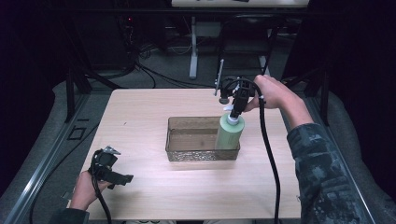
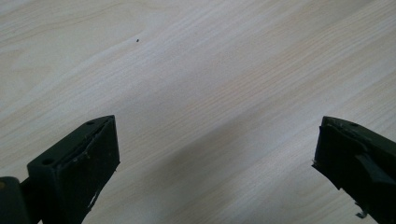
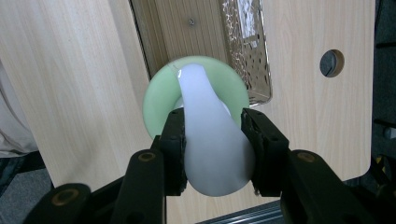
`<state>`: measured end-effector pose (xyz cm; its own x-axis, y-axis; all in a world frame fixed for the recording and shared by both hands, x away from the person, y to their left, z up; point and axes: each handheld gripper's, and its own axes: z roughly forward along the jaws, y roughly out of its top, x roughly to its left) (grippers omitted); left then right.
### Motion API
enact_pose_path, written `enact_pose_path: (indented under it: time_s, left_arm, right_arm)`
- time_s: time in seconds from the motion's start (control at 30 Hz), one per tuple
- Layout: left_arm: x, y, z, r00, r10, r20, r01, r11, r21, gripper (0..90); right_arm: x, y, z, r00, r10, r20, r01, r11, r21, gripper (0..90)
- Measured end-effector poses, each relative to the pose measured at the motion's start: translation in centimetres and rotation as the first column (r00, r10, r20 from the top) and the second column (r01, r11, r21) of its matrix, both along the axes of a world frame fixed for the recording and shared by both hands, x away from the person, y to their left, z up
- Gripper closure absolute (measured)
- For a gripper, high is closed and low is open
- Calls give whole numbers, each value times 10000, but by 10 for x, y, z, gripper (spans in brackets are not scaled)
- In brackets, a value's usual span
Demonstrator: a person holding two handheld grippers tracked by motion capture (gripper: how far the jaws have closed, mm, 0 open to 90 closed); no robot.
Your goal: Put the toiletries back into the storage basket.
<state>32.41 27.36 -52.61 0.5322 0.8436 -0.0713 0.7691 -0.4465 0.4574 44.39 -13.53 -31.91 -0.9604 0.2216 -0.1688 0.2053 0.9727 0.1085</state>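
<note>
I have the right tongs (image 3: 212,140) clamped on the white pump head (image 3: 212,149) of a pale green pump bottle (image 1: 229,133), which stands upright at the right end of the clear, shallow basket (image 1: 187,154) in the middle of the surface (image 1: 140,121); I judge this the placing step, and whether the base rests on the basket floor I cannot tell. Next I would ease it down, then let go without tipping it. The pump head is smooth, rounded plastic, the bottle cylindrical, the basket wall perforated; my left tongs (image 2: 215,158) stand open over bare pale wood grain.

Bottle (image 1: 229,135) upright in tray's (image 1: 187,140) right end, mid-table (image 1: 140,112).
</note>
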Motion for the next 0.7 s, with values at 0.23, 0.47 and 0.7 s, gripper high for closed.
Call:
enact_pose_path:
  time_s: [0.23, 0.47, 0.7]
  left_arm:
    - [0, 0, 0, 10000, -10, 10, 10, 10000, 6, 1]
    - [0, 0, 0, 10000, -20, -2, 20, 10000, 7, 1]
    - [0, 0, 0, 10000, -20, 1, 20, 10000, -2, 1]
  right_arm:
    - [2, 0, -1, 9998, -189, 68, 187, 9993, 319, 628]
    - [3, 2, -1, 9998, -165, 102, 162, 9993, 330, 627]
    - [4, 3, -2, 9997, -216, 94, 212, 9986, 476, 624]
